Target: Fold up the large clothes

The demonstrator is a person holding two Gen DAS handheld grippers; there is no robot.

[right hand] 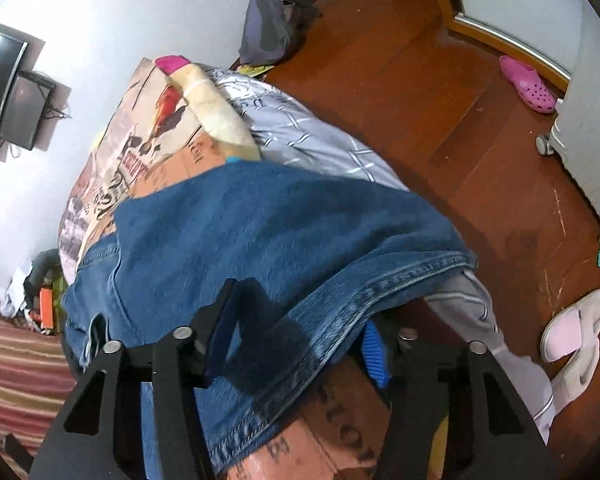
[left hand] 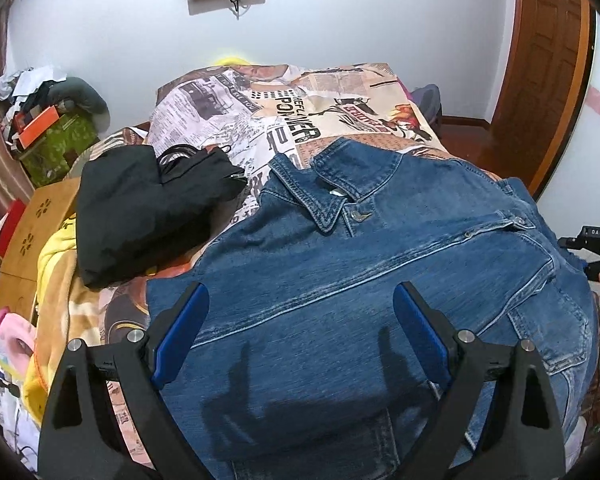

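While the denim jacket lies collar-away, left tongs gape; right tongs straddle its hem.

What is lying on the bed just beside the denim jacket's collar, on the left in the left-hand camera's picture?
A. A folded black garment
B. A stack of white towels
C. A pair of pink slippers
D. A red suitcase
A: a folded black garment rests on the printed bedspread, just left of the denim jacket and its collar; no towels or suitcase show on the bed.
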